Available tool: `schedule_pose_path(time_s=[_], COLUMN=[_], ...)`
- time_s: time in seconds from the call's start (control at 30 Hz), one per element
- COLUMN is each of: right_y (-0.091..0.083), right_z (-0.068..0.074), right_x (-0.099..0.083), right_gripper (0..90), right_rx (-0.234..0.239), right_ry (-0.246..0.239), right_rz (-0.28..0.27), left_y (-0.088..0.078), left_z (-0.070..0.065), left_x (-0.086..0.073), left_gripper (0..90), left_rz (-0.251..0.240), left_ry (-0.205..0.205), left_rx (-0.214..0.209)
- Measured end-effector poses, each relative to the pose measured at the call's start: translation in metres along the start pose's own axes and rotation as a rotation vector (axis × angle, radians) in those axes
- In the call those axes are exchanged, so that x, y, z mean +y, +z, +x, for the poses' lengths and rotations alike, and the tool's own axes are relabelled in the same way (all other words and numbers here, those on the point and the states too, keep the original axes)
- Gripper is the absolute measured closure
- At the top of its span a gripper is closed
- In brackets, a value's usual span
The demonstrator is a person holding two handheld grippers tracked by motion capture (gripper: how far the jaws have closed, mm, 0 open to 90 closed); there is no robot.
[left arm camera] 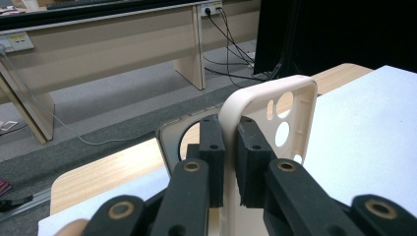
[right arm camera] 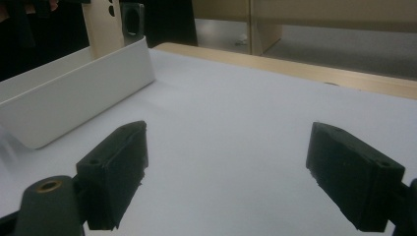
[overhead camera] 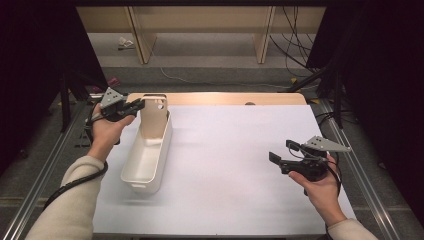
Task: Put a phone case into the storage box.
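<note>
The left tongs (left arm camera: 230, 162) were pinched on the rim of a beige phone case (left arm camera: 275, 118), their two black pads pressed against either side of its rounded edge. In the high view the left tongs (overhead camera: 134, 106) held the phone case (overhead camera: 154, 116) upright at the far end of a long white bin (overhead camera: 145, 162), its lower part inside the bin and its camera cut-outs near the top. The left hand (overhead camera: 106, 131) gripped the tool from just outside the bin's left wall.

The right tongs (right arm camera: 236, 172) stood spread wide with nothing between the pads, resting low over bare white surface (right arm camera: 236, 93). From above, the right tongs (overhead camera: 281, 159) and the right hand (overhead camera: 320, 182) sat well apart from the bin, near the right side of the surface (overhead camera: 235, 150).

Behind the case, the left gripper view showed what looked like a second, darker case or frame, too hidden to identify.

The step in hand appeared to be either lowering the case into the bin or lifting it out; the frames could not settle which. If placing, the next move would call for tipping the case down into the trough and then easing the pads apart. If removing, it would call for a clean lift clear of the bin's wall.
</note>
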State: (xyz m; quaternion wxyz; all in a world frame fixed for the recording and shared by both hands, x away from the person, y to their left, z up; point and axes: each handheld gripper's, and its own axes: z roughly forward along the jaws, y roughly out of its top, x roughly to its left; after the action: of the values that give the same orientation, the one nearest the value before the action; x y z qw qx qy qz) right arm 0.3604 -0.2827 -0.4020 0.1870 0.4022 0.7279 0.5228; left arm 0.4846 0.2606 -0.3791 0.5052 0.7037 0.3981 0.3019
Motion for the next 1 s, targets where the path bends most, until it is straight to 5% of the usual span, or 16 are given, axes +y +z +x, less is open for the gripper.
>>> schedule_pose_path(time_s=[1.0], right_y=[0.0], right_z=[0.0], right_x=[0.0], right_gripper=[16.7], right_rx=[0.0], right_ry=[0.003], right_rz=[0.003], left_y=[0.009], left_z=[0.005], left_x=[-0.014], left_gripper=[82.8], left_rz=[0.02], left_ry=[-0.018], left_rx=[-0.007])
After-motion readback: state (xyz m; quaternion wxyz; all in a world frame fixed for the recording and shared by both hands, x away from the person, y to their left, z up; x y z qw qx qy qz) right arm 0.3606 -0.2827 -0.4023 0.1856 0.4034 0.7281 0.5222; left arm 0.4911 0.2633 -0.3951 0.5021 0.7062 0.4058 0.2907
